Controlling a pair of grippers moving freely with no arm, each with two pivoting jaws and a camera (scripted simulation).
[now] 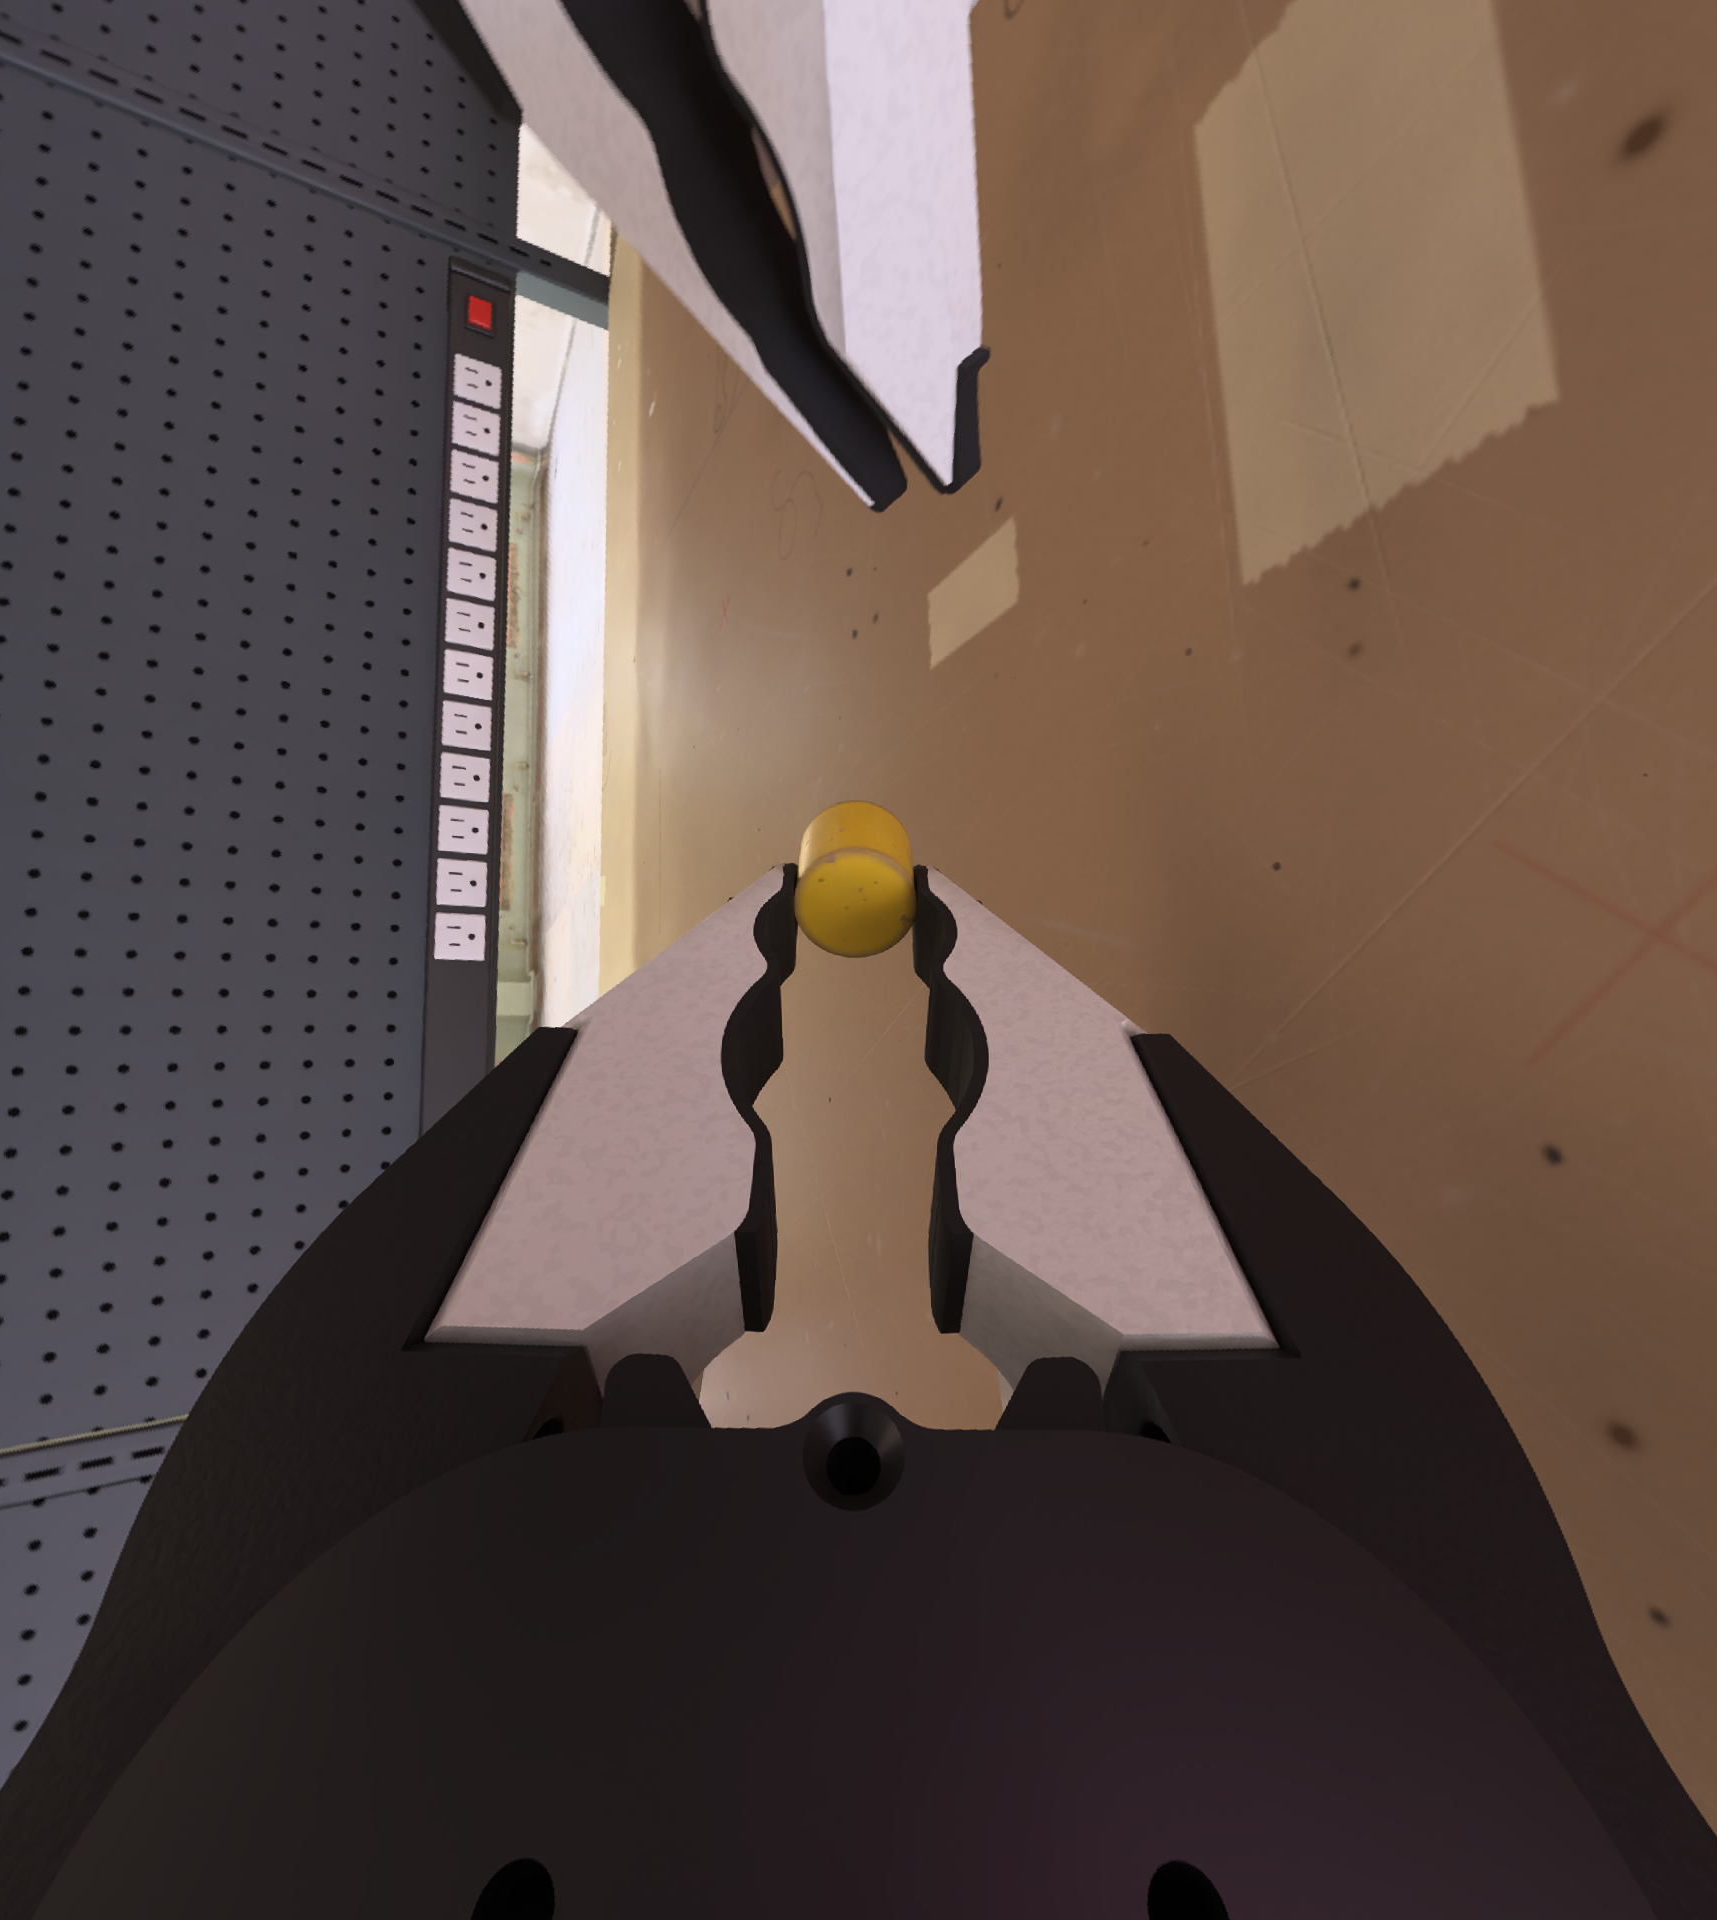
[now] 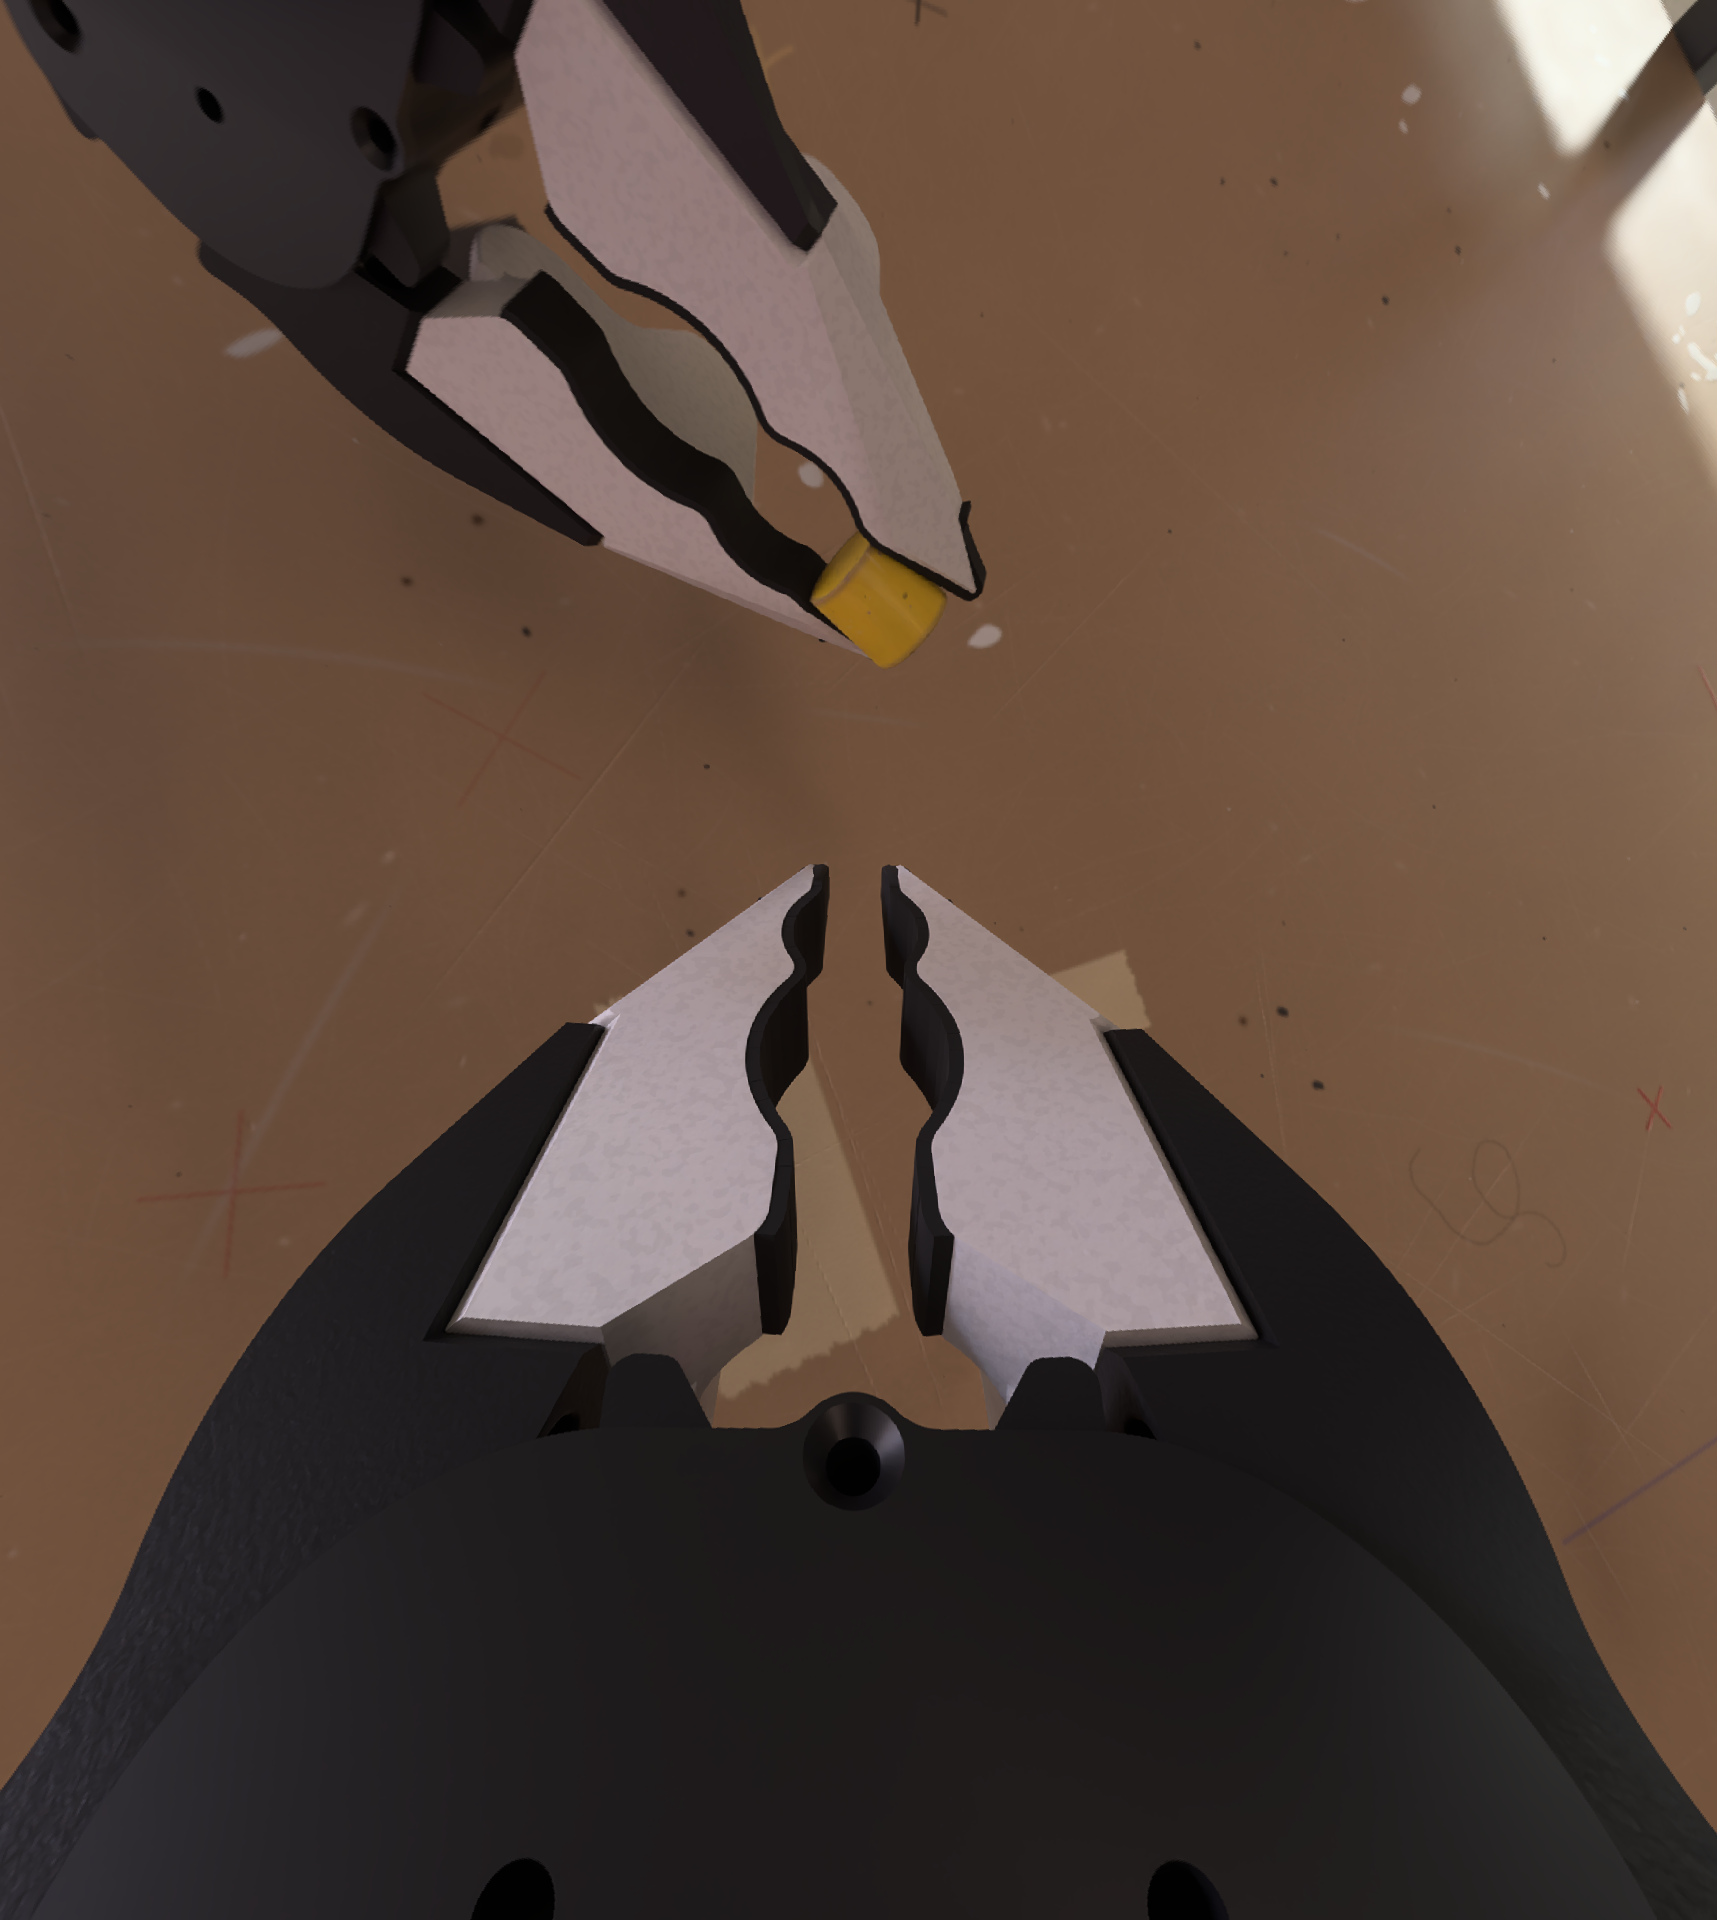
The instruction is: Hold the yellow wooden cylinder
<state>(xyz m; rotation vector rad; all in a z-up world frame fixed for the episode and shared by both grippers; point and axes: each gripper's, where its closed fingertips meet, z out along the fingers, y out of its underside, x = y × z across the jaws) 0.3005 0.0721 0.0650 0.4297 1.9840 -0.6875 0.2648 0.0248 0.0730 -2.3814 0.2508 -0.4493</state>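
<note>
The yellow wooden cylinder (image 1: pixel 854 899) is short, with a round end face towards the left wrist camera. My left gripper (image 1: pixel 854 883) is shut on it at the fingertips and holds it above the brown tabletop (image 1: pixel 1353 935). In the right wrist view the cylinder (image 2: pixel 880 603) sits between the left gripper's (image 2: pixel 895 603) tips, ahead and slightly above centre. My right gripper (image 2: pixel 854 878) is empty, its jaws only a narrow gap apart, a short way from the cylinder. It also shows at the top of the left wrist view (image 1: pixel 921 488).
A dark grey pegboard wall (image 1: pixel 158 727) with a long power strip (image 1: pixel 467 665) stands along one side of the table. Pale tape patches (image 1: pixel 973 592) (image 1: pixel 1373 312) and red cross marks (image 2: pixel 230 1190) lie flat on the tabletop.
</note>
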